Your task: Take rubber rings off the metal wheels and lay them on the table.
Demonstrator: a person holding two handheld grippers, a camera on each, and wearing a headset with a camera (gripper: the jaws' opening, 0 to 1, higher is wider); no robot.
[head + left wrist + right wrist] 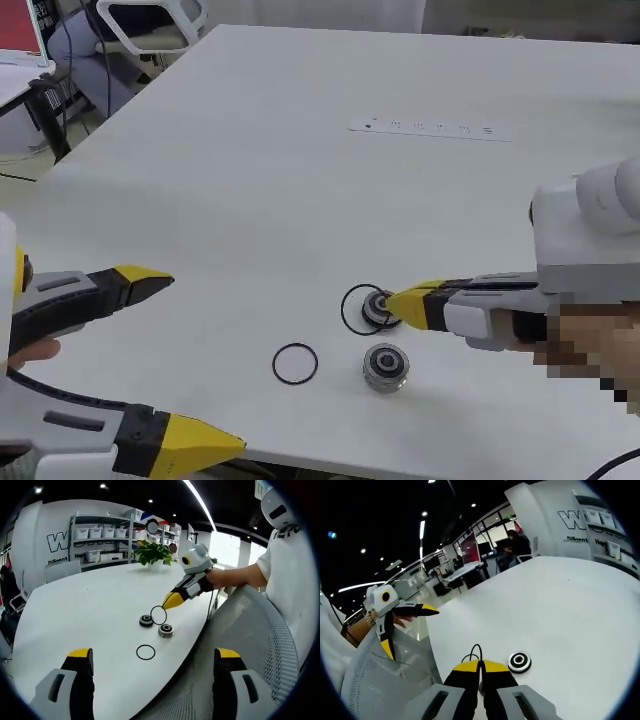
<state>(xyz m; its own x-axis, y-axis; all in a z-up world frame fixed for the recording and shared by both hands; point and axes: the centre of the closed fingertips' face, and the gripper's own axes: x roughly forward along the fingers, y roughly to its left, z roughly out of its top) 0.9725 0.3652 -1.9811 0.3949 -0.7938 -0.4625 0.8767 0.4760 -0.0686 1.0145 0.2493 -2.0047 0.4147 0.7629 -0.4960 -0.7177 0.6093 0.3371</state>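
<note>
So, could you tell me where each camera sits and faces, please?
Head view: headset, facing down at white table; left tool, right tool, a hand.
Left gripper view: behind open jaws, facing the right tool, arm, shirt.
Right gripper view: along shut jaws pinching a thin black rubber ring.
Shared: both gripper views show that ring.

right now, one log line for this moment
right tool: shut on rubber ring beside far wheel | left tool: open, apart | loose ring flat on table | near wheel untouched

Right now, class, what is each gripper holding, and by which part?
The right gripper pinches a black rubber ring at one point of its band, jaws shut. The left gripper is open and holds nothing.
</note>
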